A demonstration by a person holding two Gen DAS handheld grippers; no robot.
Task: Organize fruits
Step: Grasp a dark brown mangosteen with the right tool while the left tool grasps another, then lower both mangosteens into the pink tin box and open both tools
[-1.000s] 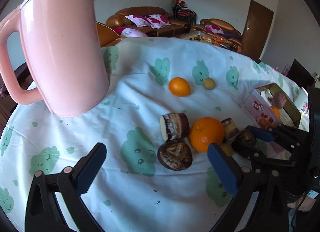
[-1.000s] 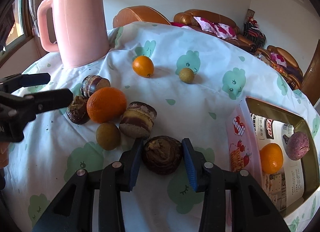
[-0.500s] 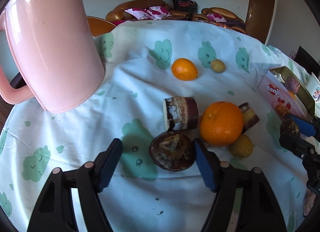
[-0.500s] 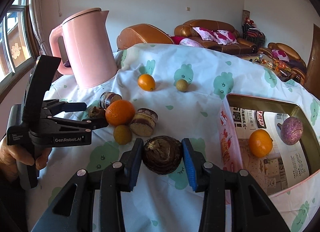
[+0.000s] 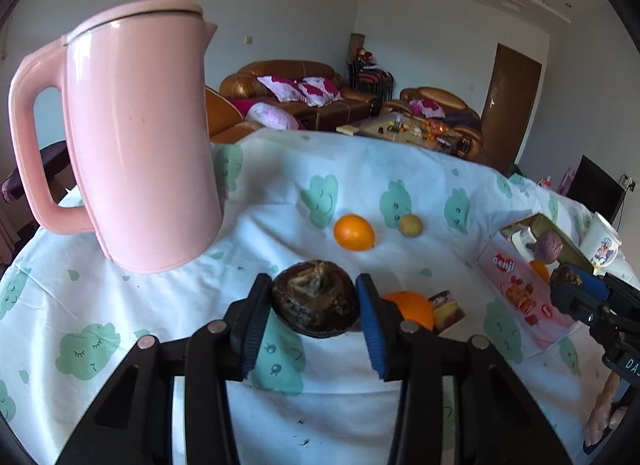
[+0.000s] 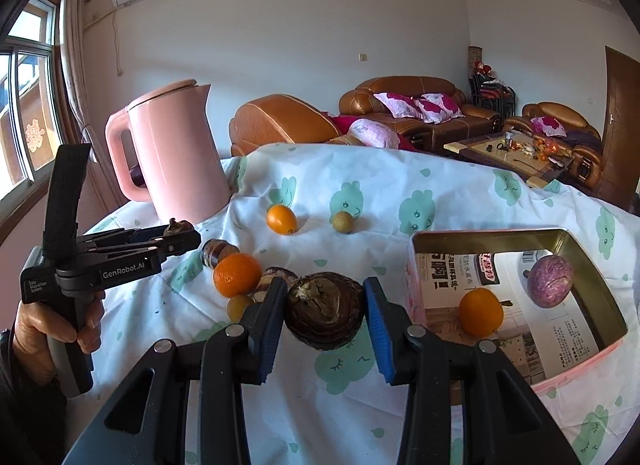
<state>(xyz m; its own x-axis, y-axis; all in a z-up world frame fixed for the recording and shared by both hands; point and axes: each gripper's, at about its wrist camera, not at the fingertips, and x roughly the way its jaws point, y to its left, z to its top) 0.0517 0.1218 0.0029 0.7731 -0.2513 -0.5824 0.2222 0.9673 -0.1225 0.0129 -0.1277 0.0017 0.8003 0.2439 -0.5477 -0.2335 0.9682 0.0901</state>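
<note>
My left gripper [image 5: 314,311] is shut on a dark brown round fruit [image 5: 315,297] and holds it lifted above the cloth. My right gripper [image 6: 324,315] is shut on a second dark brown fruit [image 6: 325,311], held above the table just left of the pink tin box [image 6: 416,265]. The box holds an orange [image 6: 480,312] and a purple fruit [image 6: 549,281]. On the cloth lie a large orange [image 6: 237,275], a small orange [image 6: 281,219], a small yellow-green fruit [image 6: 342,222], another small one [image 6: 239,307] and two cut brown pieces [image 6: 216,252].
A tall pink kettle [image 5: 136,145] stands at the table's back left. A paper cup [image 5: 600,241] stands beyond the box. The table is draped in a white cloth [image 6: 400,193] with green prints. Sofas and a coffee table lie behind.
My left gripper has closed on the brown fruit and lifted it off the cloth. My right gripper has risen further with its fruit, toward the box.
</note>
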